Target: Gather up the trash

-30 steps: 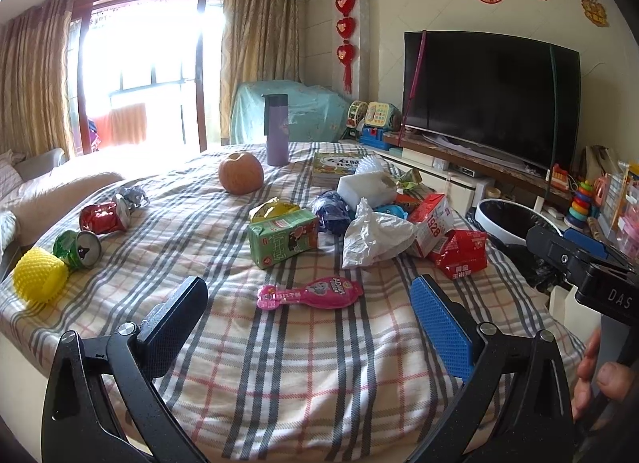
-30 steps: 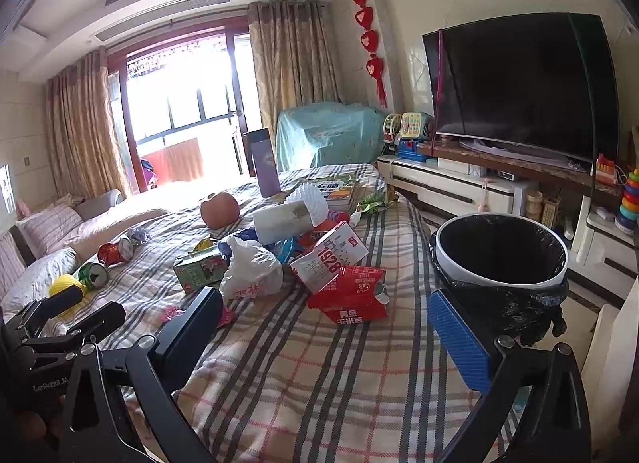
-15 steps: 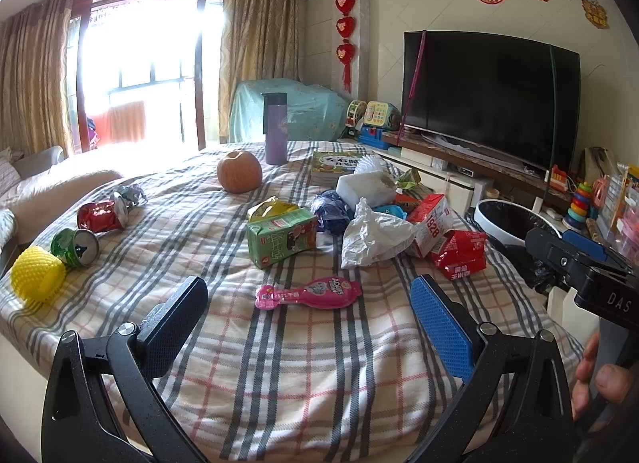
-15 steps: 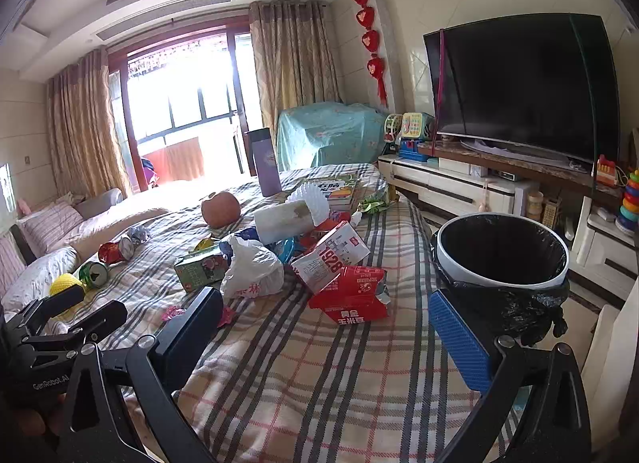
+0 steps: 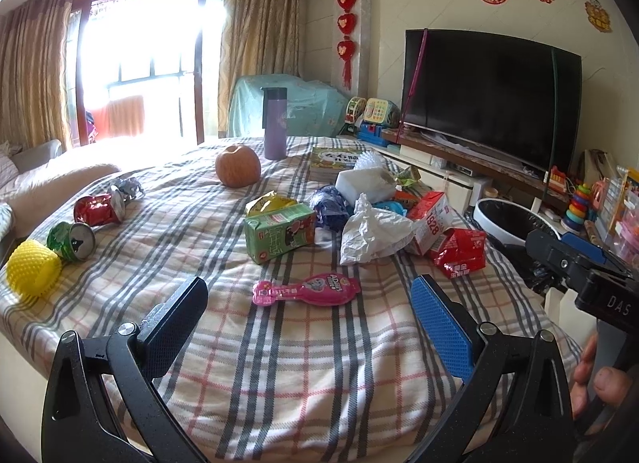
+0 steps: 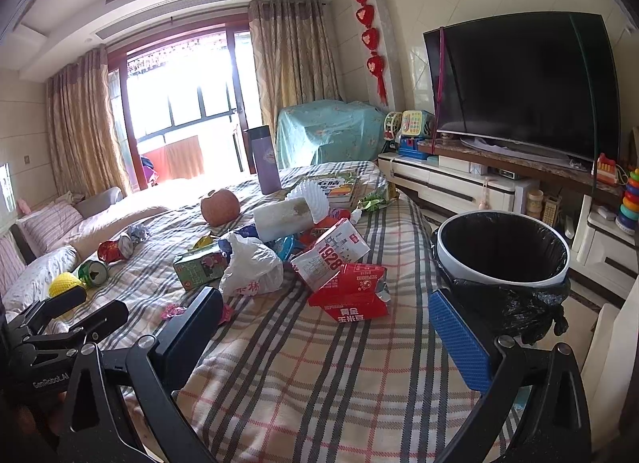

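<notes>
Both hand-held grippers, left (image 5: 307, 313) and right (image 6: 325, 321), gape empty; the light, crushable red snack bag (image 6: 353, 293) at frame centre wants pinching by its crumpled edge.

Home bedroom or perhaps living room, plaid-covered bed (image 5: 279, 343), television (image 5: 491, 95), curtains (image 5: 259, 51)

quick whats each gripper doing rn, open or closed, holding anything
Left gripper: open, holding nothing, above the plaid blanket.
Right gripper: open, holding nothing, near the red snack bag.
</notes>
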